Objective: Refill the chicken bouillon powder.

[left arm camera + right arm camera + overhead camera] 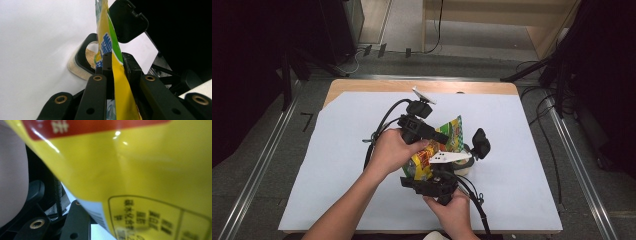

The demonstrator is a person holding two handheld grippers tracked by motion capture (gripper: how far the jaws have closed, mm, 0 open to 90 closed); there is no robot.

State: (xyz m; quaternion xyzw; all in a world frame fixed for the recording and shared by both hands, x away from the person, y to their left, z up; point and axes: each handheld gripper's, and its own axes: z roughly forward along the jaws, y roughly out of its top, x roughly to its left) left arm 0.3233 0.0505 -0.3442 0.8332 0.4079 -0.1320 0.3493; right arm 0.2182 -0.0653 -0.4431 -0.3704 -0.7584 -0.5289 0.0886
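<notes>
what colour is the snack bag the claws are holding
Mainly yellow, with green, blue lettering and a red band; the snack bag shows best in the left gripper view.

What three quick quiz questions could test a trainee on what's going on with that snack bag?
1. True or false: the left gripper is shut on the yellow bag.
2. What sits on the table under the bag's top edge: A) a lidded container holding tan powder, B) a glass of water, C) a plate of fruit?
3. What colour is the sheet covering the table?

Key: 1 true; 2 A; 3 white.
</notes>
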